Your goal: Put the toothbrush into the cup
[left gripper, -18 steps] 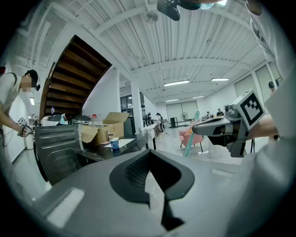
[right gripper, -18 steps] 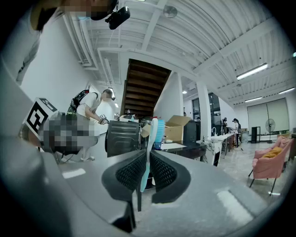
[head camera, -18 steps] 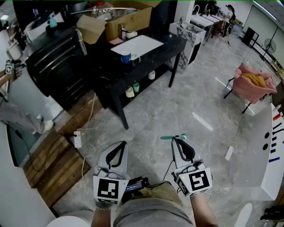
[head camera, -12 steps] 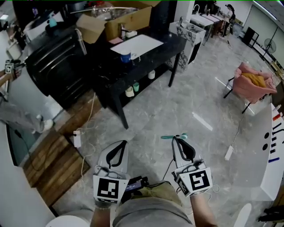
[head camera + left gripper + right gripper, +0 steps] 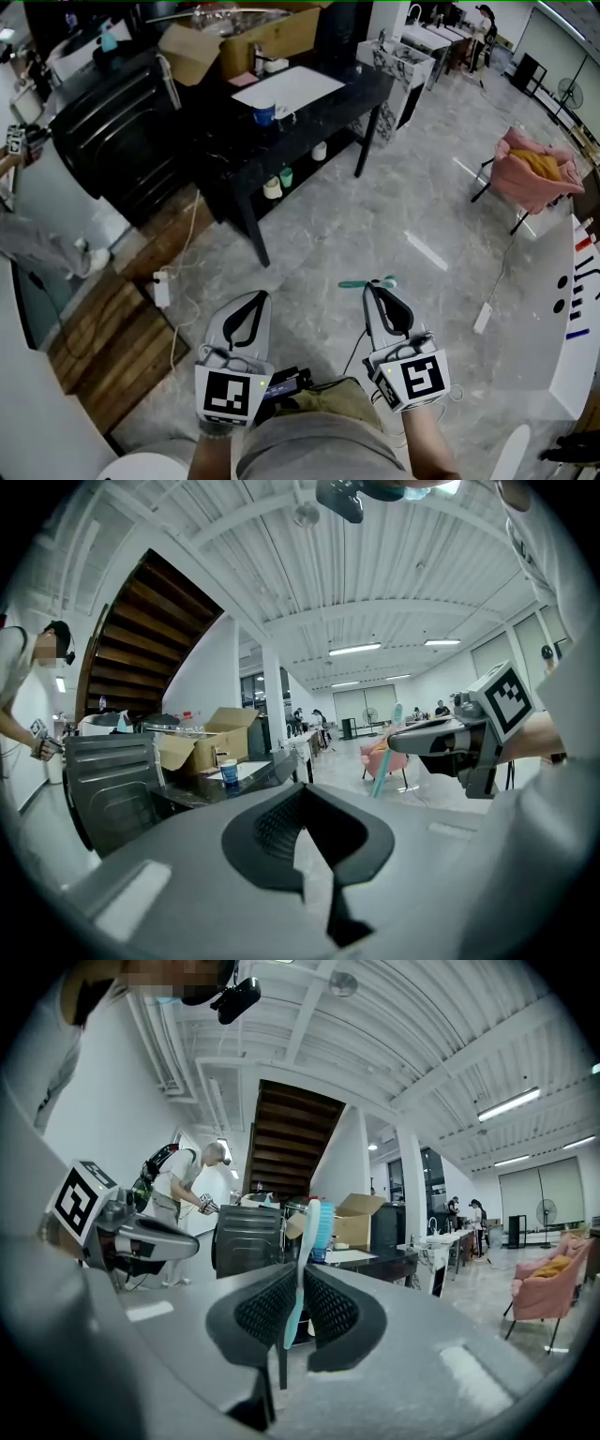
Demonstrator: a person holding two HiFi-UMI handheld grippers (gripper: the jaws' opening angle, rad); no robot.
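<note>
My right gripper [image 5: 368, 288] is shut on a teal toothbrush [image 5: 364, 282], which lies crosswise at its tips in the head view. In the right gripper view the toothbrush [image 5: 302, 1269] stands upright between the pads, bristled head up. A blue cup [image 5: 265, 114] stands on the black table [image 5: 309, 122], far ahead of both grippers; it also shows in the left gripper view as a small cup [image 5: 229, 772]. My left gripper [image 5: 257, 296] is shut with nothing between its jaws and is level beside the right one. Both hang over the marble floor.
An open cardboard box [image 5: 239, 42] and a white sheet [image 5: 291, 89] sit on the table, with small jars on its lower shelf [image 5: 281, 183]. A pink chair [image 5: 530, 173] stands at the right. Black cabinet [image 5: 108, 131] and wooden planks [image 5: 112, 337] lie left. People stand further off.
The table and floor sit a little higher in the head view. Both grippers keep their places, and the toothbrush stays in the right one.
</note>
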